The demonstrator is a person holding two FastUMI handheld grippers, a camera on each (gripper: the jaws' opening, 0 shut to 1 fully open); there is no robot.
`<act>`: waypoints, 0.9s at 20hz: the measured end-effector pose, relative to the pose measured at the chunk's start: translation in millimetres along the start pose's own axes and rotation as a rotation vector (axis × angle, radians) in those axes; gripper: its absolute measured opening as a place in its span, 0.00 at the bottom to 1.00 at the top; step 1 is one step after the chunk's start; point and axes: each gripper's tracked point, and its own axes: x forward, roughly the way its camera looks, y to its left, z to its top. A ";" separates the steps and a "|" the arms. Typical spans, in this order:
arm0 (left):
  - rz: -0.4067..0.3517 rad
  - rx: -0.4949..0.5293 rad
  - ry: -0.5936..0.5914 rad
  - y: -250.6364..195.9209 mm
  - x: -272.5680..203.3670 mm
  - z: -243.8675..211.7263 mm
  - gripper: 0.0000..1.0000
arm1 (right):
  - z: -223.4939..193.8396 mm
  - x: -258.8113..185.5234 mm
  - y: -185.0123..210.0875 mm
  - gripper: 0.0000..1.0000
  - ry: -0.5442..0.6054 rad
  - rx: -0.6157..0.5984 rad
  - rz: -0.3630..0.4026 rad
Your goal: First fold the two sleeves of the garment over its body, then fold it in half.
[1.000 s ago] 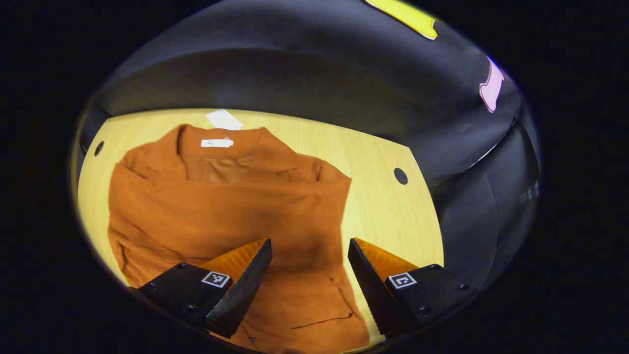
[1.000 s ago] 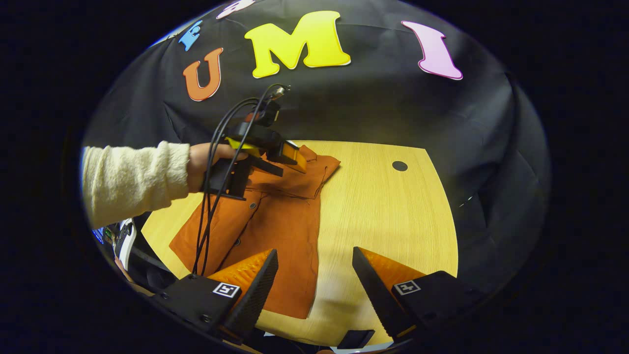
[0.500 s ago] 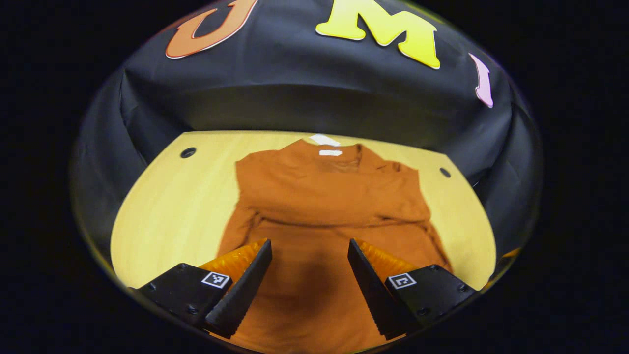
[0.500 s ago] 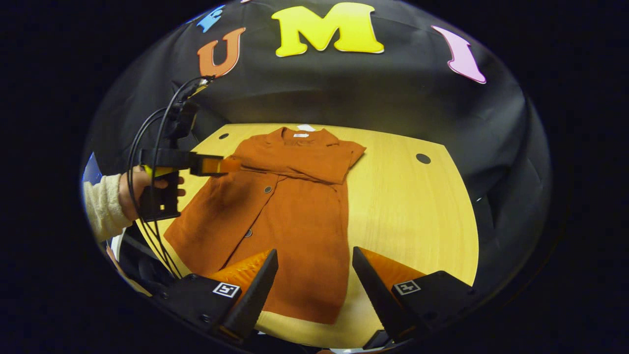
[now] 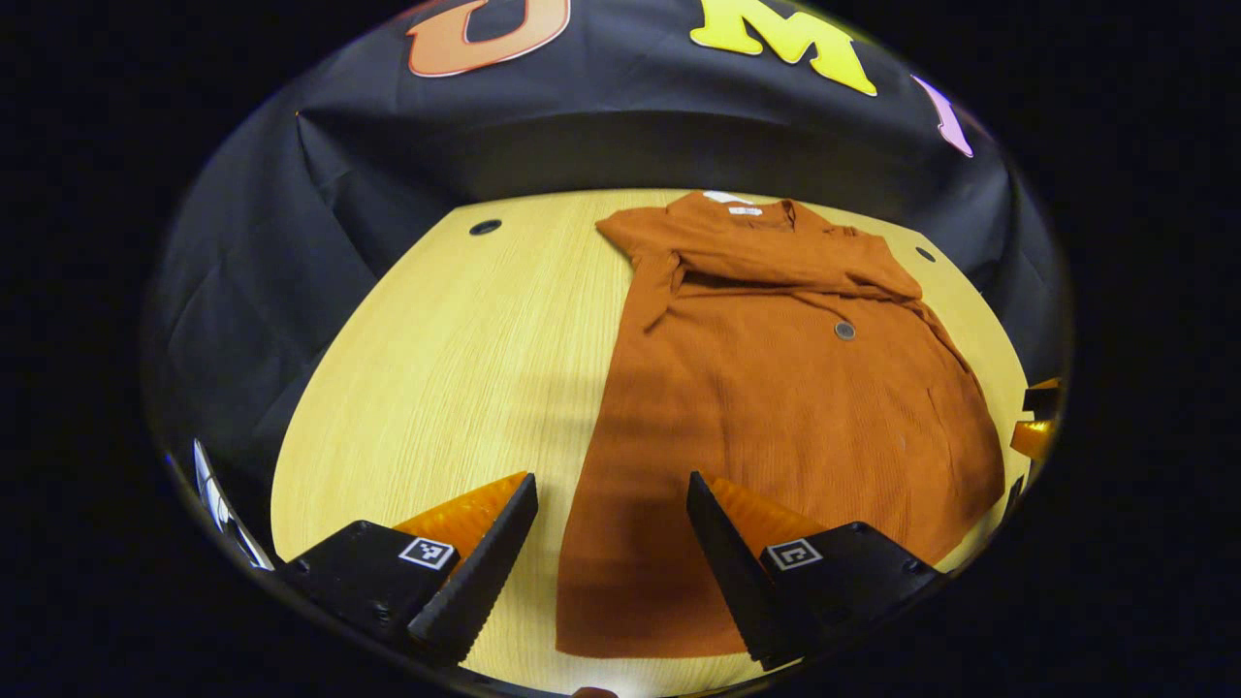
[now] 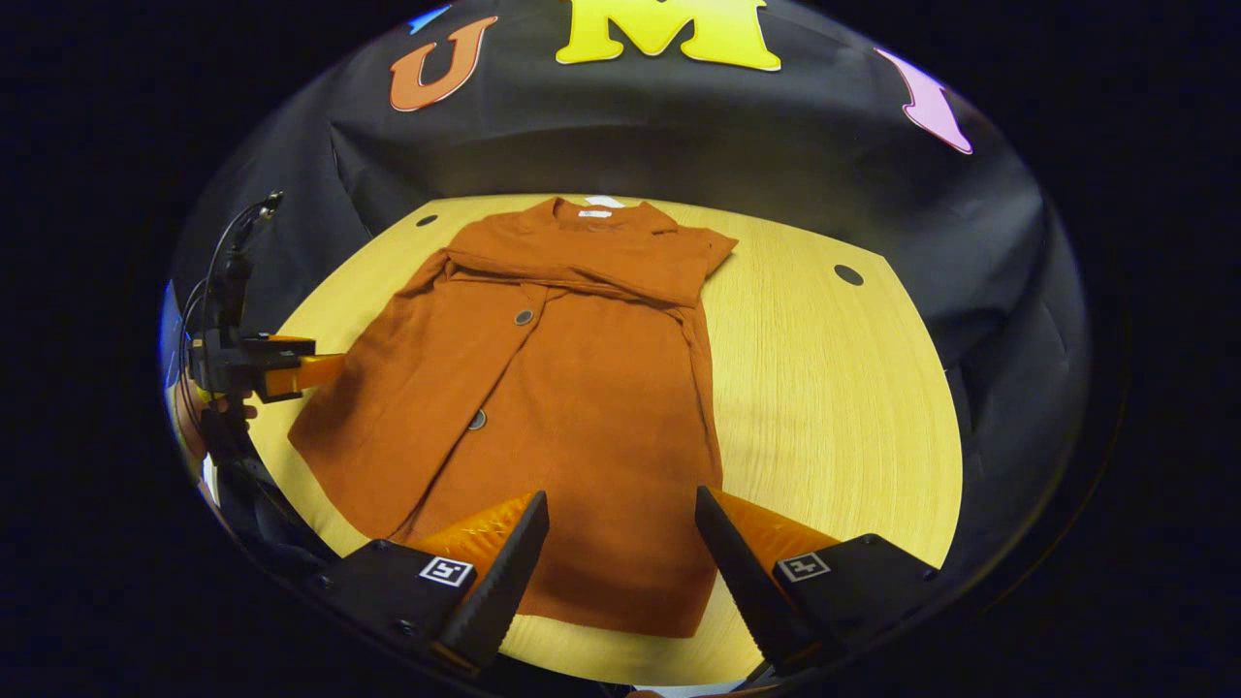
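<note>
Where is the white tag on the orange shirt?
The white tag sits inside the collar at the far end of the orange shirt, by the black cloth wall; in the left gripper view it is upper right.

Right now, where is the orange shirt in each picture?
Left gripper view: the orange shirt lies right of middle, collar far, hem near.
Right gripper view: the orange shirt lies in the middle, a bit left.
Shared landmark: the white neck label at the collar.
</note>
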 end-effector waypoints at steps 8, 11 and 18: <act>-0.112 -0.080 0.284 -4.2 -18.3 -67.9 1.00 | -52.7 -8.2 -37.7 0.97 0.108 0.005 0.034; -0.155 -0.060 0.351 -3.5 -22.9 -73.0 1.00 | -74.1 -2.9 -50.0 0.97 0.192 0.006 0.066; -0.346 -0.207 0.587 -22.8 -41.8 -60.5 0.99 | -105.1 4.3 -58.7 0.97 0.403 0.112 0.227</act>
